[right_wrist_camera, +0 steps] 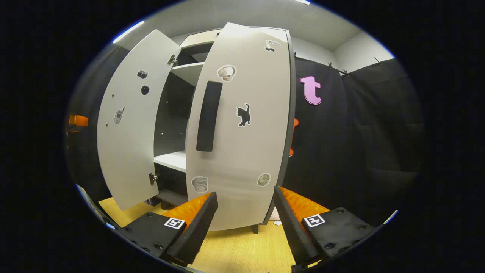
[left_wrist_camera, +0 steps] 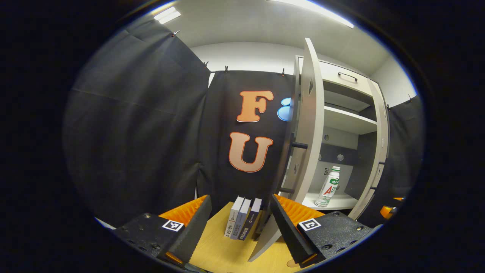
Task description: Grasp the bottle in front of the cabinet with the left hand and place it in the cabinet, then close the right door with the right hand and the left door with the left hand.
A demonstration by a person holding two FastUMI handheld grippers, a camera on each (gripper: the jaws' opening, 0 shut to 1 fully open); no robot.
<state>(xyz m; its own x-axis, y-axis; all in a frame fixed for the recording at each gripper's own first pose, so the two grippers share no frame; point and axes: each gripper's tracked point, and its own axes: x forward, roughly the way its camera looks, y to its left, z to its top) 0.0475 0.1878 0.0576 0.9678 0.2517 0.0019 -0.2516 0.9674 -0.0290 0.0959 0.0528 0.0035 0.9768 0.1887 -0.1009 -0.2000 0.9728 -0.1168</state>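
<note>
The cabinet (left_wrist_camera: 346,121) stands open on the wooden floor, pale shelves inside against a dark back panel. In the left gripper view the bottle (left_wrist_camera: 328,187) is already standing upright on the lower shelf, well inside, so the placing step looks done and the door-closing steps are what remain.

The right door (right_wrist_camera: 237,129) fills the middle of the right gripper view, swung partway across the opening, its outer face with a dark bar handle (right_wrist_camera: 208,115) and several small stickers turned toward the camera. The left door (right_wrist_camera: 130,125) hangs wide open beyond it in that view, and shows nearly edge-on in the left gripper view (left_wrist_camera: 308,125). I judge the step in hand to be closing the right door with the right hand.

The right gripper (right_wrist_camera: 244,218) sits low just in front of the right door's lower edge, fingers spread and holding nothing; whether a fingertip touches the panel is hard to tell through the fisheye. The next move calls for a push on the door's outer face, near the free edge by the handle, swinging it flush to the frame without rebound.

The left gripper (left_wrist_camera: 240,223) is likewise spread and empty, near the foot of the left door, with three small books (left_wrist_camera: 243,222) standing on the floor between its fingers and farther off. It will need to get round to that door's outer face.
</note>
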